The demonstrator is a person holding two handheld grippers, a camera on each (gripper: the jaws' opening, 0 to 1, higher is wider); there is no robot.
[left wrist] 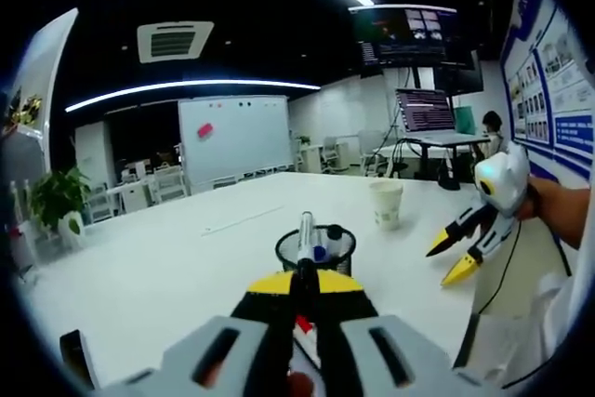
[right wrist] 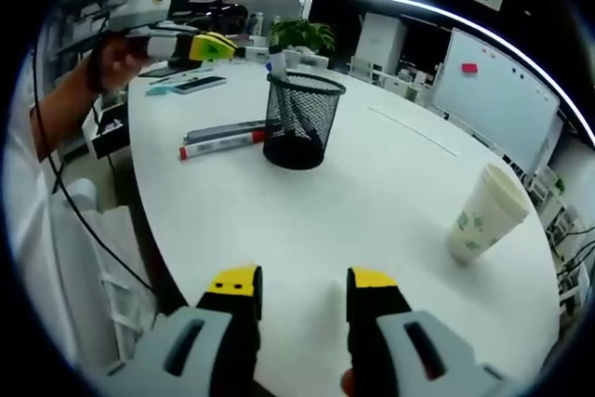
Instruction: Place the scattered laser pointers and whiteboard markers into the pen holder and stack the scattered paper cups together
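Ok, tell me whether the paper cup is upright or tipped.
Upright: the paper cup stands on its base on the white table, rim up.

A black wire-mesh pen holder [right wrist: 300,120] stands upright on the white bench [right wrist: 372,202], nearer the curved edge by the person than the far side. A marker [left wrist: 306,241] is upright at the holder's mouth, its lower part pinched in the left claw [left wrist: 304,287], with a blue-capped one [left wrist: 320,253] just beside it inside the holder. Flat on the bench, just beside the holder toward that curved edge, lie a red-and-white marker [right wrist: 223,144] and a dark grey pointer or marker [right wrist: 226,129], roughly parallel. A white paper cup [right wrist: 486,211] with a green print stands upright, well apart from the holder.
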